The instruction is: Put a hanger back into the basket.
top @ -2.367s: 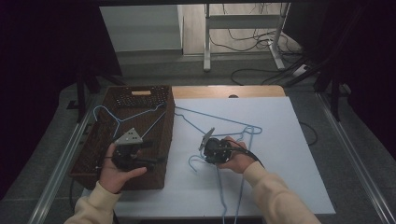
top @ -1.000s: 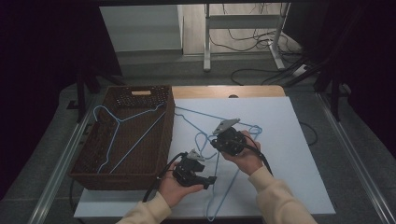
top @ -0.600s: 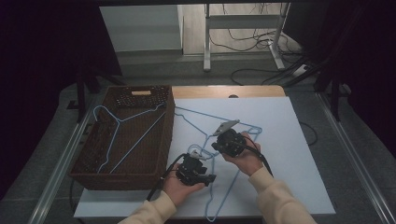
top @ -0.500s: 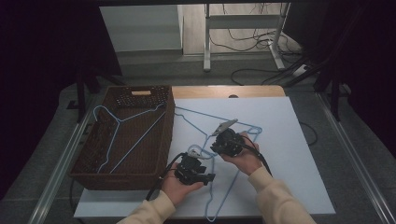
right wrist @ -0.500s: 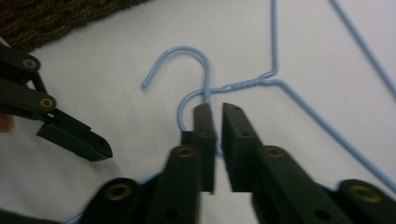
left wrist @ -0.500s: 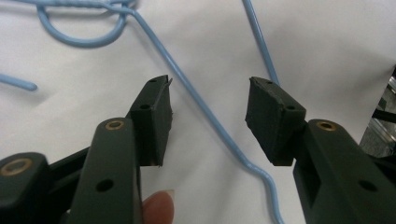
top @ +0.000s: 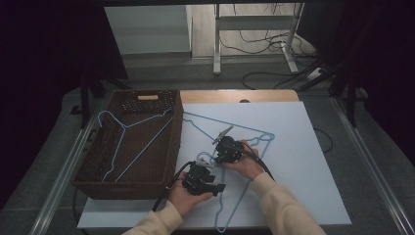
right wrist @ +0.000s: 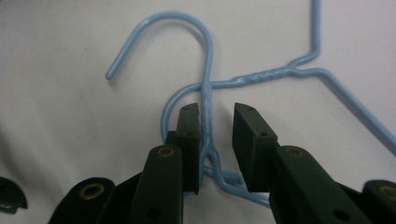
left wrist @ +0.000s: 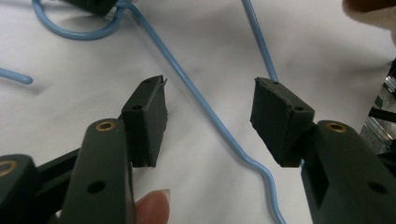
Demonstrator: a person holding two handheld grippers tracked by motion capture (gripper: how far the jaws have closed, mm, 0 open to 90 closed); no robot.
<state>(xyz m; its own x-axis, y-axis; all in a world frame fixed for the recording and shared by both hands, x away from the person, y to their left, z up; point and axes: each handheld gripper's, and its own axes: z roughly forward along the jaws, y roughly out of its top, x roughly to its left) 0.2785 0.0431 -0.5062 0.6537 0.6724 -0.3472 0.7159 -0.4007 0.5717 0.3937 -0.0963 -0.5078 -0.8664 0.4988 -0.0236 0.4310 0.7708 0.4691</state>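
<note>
Hangers of blue wire (top: 230, 147) lie crossed on the white desk (top: 303, 161), beside a wicker basket (top: 166, 171). Right hand-held gripper (right wrist: 215, 122), jaws just easing apart, straddles one twisted neck (right wrist: 208, 116), the left pad touching it. Left hand-held gripper (left wrist: 208, 112) stands spread over a wire arm (left wrist: 205, 105), pads clear.

No writing, label, brand, number or sign can be read anywhere in these views.
</note>
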